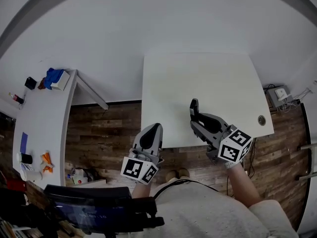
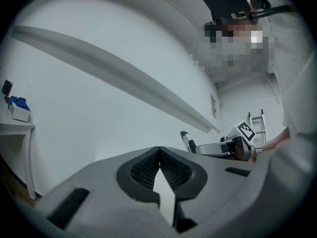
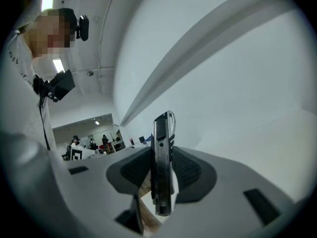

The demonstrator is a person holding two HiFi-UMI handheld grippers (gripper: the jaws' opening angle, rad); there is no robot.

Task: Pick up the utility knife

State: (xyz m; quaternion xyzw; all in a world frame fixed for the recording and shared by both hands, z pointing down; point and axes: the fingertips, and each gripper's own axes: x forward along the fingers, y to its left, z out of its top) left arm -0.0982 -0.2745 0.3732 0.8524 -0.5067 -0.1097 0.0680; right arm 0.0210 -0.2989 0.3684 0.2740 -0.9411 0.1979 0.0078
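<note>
The utility knife, dark grey with a metal end, stands upright between the pads of my right gripper, which is shut on it. In the head view the right gripper hangs above the front part of the white table with the knife sticking out of its tip. From the left gripper view the knife shows at the right, held level in the air. My left gripper has its pads touching and nothing between them; in the head view the left gripper is near the table's front left edge.
A white wall fills the background. A second white desk at the left carries a blue item and small things. A black chair is at the lower left. Wooden floor lies between the desks; a cable hole is at the table's right.
</note>
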